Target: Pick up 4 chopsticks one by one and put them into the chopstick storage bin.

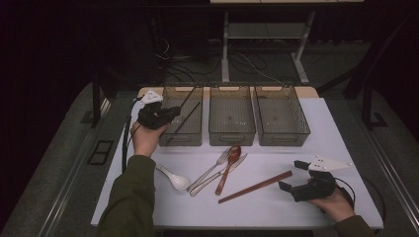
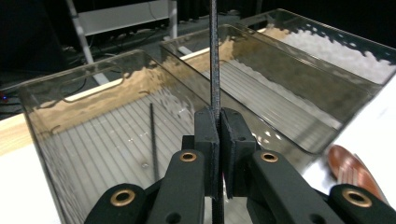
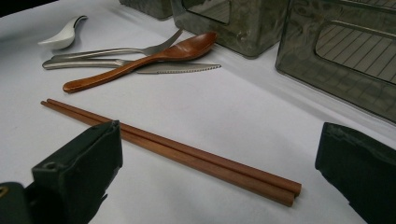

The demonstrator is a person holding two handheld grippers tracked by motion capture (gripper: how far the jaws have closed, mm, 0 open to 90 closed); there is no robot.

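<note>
The high view looks forward and down over the whole desk [image 1: 306, 207]. The left tool view rides close above the leftmost bin [image 2: 93, 140], facing along it. The right tool view sits low, near the brown chopsticks [image 3: 187, 156]. All three views share the bins.

Readable text: none in any view.
Labels, brands: none legible on the bins, cutlery or grippers.
Numbers, signs: none legible on the table or in the background.
</note>
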